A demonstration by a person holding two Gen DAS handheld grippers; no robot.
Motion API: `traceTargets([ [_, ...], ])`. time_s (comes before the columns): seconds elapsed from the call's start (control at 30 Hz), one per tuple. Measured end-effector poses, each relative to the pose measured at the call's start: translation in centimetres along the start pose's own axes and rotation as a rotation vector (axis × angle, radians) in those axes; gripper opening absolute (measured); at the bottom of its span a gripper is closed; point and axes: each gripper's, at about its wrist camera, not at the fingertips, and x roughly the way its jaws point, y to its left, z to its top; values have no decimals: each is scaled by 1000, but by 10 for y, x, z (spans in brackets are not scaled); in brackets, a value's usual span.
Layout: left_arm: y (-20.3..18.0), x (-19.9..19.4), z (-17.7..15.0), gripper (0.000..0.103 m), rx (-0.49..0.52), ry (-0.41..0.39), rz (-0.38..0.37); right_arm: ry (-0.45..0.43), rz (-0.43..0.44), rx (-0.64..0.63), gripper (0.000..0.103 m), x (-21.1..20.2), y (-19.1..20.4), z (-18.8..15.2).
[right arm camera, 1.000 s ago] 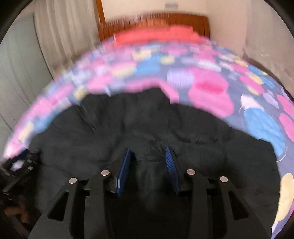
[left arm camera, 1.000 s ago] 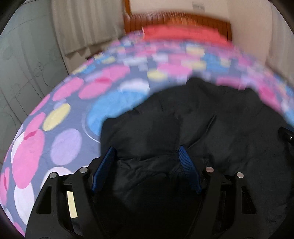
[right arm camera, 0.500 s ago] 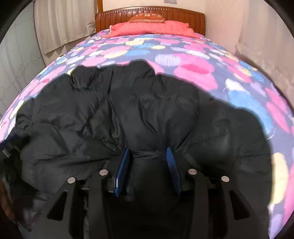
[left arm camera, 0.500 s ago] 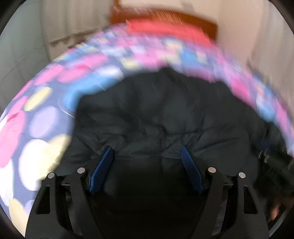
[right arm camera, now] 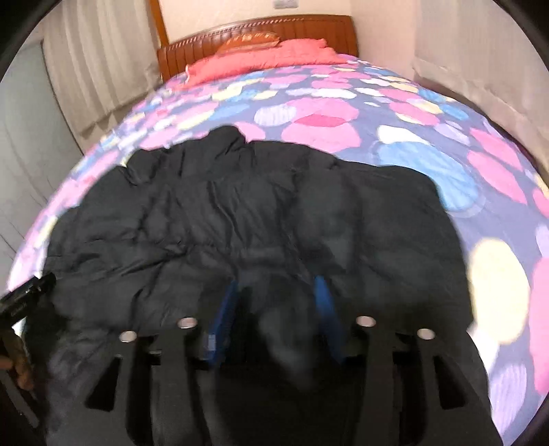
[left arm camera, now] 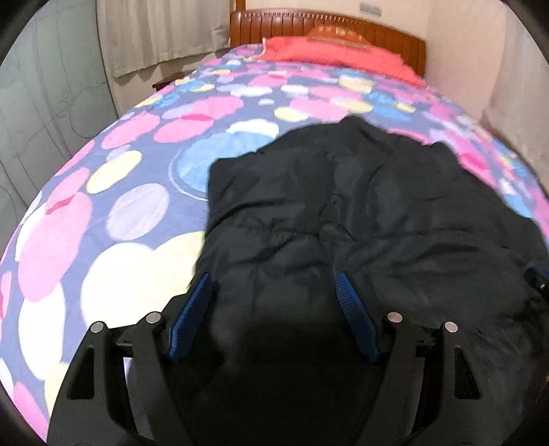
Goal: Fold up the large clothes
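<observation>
A black puffy jacket [left arm camera: 360, 212] lies spread on the bed, its near hem under both grippers. My left gripper [left arm camera: 271, 302] stands wide over the jacket's left part, with fabric between the blue pads [left arm camera: 190, 308] but not squeezed by them. In the right wrist view the same jacket [right arm camera: 240, 212] fills the middle. My right gripper [right arm camera: 276, 302] has its jaws opening, and a blurred bunch of fabric sits loose between them. The left gripper [right arm camera: 27, 298] and a hand [right arm camera: 17, 363] show at that view's left edge.
The bedspread [left arm camera: 113, 192] with pink, blue and yellow circles lies bare to the left of the jacket and beyond it. A red pillow [left arm camera: 329, 51] and the wooden headboard [left arm camera: 274, 24] are at the far end. Curtains [left arm camera: 154, 34] hang at the left.
The right gripper's jaws have spread wider apart around the fabric. The left view has shifted left, so more bedspread shows beside the jacket. The left jaws kept their width.
</observation>
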Motion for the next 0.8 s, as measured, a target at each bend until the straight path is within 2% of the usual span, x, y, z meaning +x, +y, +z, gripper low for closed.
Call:
traceTargets([
  [0.1,17,-34,-24,79,-2,-25,16,-19,-29,2,67,-38,-19,-27],
  [0.23,57,-76,-68,82,-39,-10,13,8,-86,61,68,-83,-69,-69],
  [0.3,80,-99,-97,82,-88,0,16,22,-124,94,69,-101,-92,-90],
  [0.43,115,-124,-140,83,-211,50,-52,62,-164,181,69,-132,-137,-137],
  [0.57,134,-138,-177,83,-352,106,-172,94,-104,245,69,-145,-157,-171],
  [0.67,131,-135,-196,83,-399,154,-234,104,-52,293,69,-146,-160,-190],
  [0.73,128,-137,-202,83,-389,130,-231,109,-10,319,69,-144,-158,-200],
  [0.8,124,-137,-201,83,-384,132,-226,97,-7,313,69,-144,-154,-202],
])
